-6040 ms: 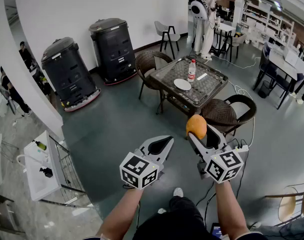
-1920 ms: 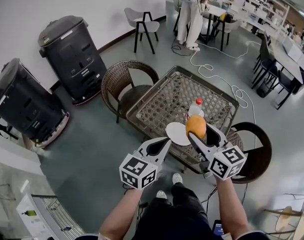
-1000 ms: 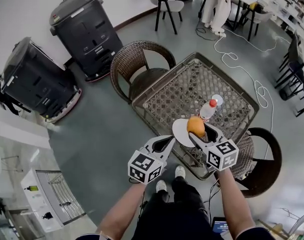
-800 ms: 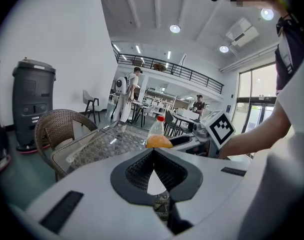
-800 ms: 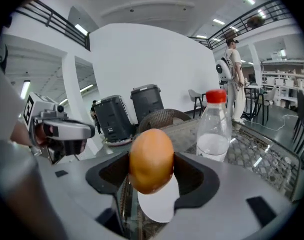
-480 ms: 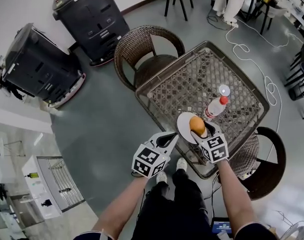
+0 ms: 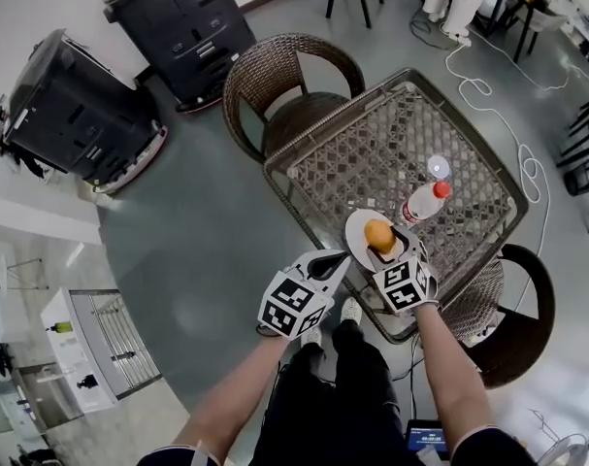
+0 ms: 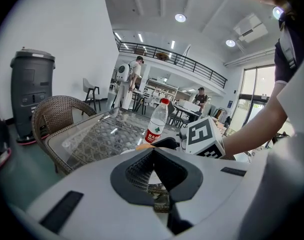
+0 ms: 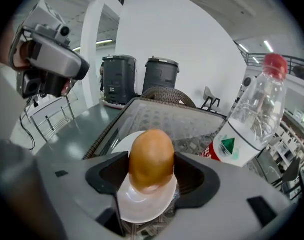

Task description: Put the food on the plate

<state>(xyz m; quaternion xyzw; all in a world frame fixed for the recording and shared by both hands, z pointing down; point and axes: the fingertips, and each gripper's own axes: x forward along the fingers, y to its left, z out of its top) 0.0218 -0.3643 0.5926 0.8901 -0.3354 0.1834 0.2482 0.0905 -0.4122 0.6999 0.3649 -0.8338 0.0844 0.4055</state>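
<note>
Your right gripper (image 9: 152, 160) has its fingers (image 9: 107, 174) clenched on the orange-brown food (image 9: 150, 146) just above the white plate (image 9: 141, 208), your left gripper (image 8: 153, 153) fingers meet on nothing, and only the right gripper view shows the water bottle (image 9: 248, 126) label's green mark.

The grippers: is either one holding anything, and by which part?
The right gripper holds the food by its two sides, over the plate. The left gripper is shut and empty.

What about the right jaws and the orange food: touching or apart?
Touching. The right gripper view shows its jaws pressed against both sides of the orange food.
</note>
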